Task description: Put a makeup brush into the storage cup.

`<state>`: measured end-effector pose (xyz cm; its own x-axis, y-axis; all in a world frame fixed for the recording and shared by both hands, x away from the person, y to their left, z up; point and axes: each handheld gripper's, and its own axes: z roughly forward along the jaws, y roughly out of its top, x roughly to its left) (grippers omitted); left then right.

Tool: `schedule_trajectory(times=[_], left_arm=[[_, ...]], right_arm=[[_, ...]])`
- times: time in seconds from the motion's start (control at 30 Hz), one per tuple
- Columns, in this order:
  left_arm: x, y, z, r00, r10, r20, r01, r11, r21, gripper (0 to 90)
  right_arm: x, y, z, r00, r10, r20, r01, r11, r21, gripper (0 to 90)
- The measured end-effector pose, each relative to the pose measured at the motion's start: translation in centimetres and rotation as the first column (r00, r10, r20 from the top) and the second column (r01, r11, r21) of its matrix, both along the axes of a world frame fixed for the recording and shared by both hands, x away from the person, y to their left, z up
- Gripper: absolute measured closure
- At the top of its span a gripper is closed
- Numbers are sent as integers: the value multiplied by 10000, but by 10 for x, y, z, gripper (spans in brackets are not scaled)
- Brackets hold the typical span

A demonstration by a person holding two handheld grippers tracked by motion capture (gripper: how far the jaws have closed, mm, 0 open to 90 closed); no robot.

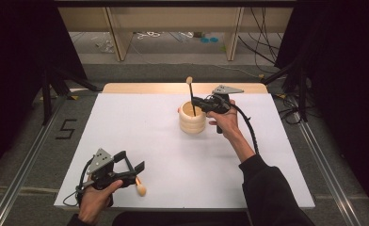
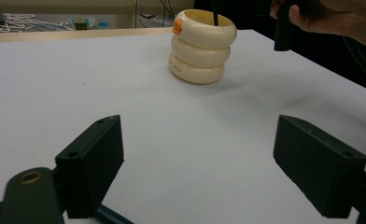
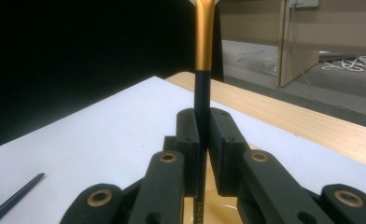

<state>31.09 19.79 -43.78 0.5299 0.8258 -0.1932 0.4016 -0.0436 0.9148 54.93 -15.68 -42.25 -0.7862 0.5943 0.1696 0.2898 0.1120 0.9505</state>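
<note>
We've got the right gripper (image 3: 203,140) clamped on a thin, light brush (image 3: 203,56) above the holder (image 1: 192,120); grip mid-handle, it's slippery.

Left gripper (image 1: 134,170): matt black two-jaw tool, blocky rectangular pads with small screw holes, brass-ringed pivots on the linkage arms; grey three-cornered plate on top, lower left of the high view.

Right gripper (image 1: 195,100): same black build, grey plate, thick black cable trailing along the forearm.

Clothing: black long sleeve (image 1: 272,193), lower right.
</note>
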Motion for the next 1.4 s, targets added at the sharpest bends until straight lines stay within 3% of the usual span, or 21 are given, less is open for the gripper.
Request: schedule_trajectory(times=[0.03, 0.1, 0.27, 0.33, 0.57, 0.7, 0.8, 0.87, 0.97, 1.23, 1.37, 1.4], left_arm=[[0, 0, 0, 10000, -1, 1, 1, 10000, -2, 158], [0, 0, 0, 10000, 17, 8, -17, 10000, 8, 158], [0, 0, 0, 10000, 14, 9, -14, 10000, 6, 158], [0, 0, 0, 10000, 13, 12, -13, 10000, 8, 158], [0, 1, 0, 10000, 18, 7, -18, 10000, 20, 158], [0, 1, 1, 10000, 28, 22, -28, 10000, -8, 158], [0, 1, 0, 10000, -14, 65, 14, 10000, -46, 158], [0, 1, 1, 10000, 37, 25, -37, 10000, 8, 158], [0, 1, 1, 10000, 43, 22, -43, 10000, 15, 158], [0, 1, 0, 10000, 12, 64, -12, 10000, -36, 158], [0, 1, 0, 10000, 7, 71, -7, 10000, -37, 158], [0, 1, 0, 10000, 8, 71, -8, 10000, -31, 158]], right_arm=[[-2, -1, -1, 9994, -29, -332, 25, 9999, -117, 827], [-1, -2, -4, 9996, -55, -259, 52, 9999, -114, 815], [0, -4, -3, 9985, -328, -435, 330, 9994, 37, 612], [-1, -6, 0, 9966, -598, -565, 592, 9982, -113, 518], [-6, -10, 10, 9938, -967, -540, 956, 9951, -240, 380], [-10, -12, 14, 9934, -1116, -250, 1102, 9926, -516, 337], [-14, -13, 16, 9933, -1090, -385, 1067, 9926, -575, 310], [-16, -15, 18, 9937, -1108, -146, 1094, 9910, -767, 281], [-21, -15, 20, 9936, -1059, -393, 1022, 9910, -868, 241], [-36, -20, 24, 9924, -1177, -359, 1151, 9910, -677, 206], [-44, -21, 24, 9935, -1118, -236, 1094, 9904, -846, 196], [-47, -21, 24, 9931, -1106, -395, 1066, 9900, -921, 195]])
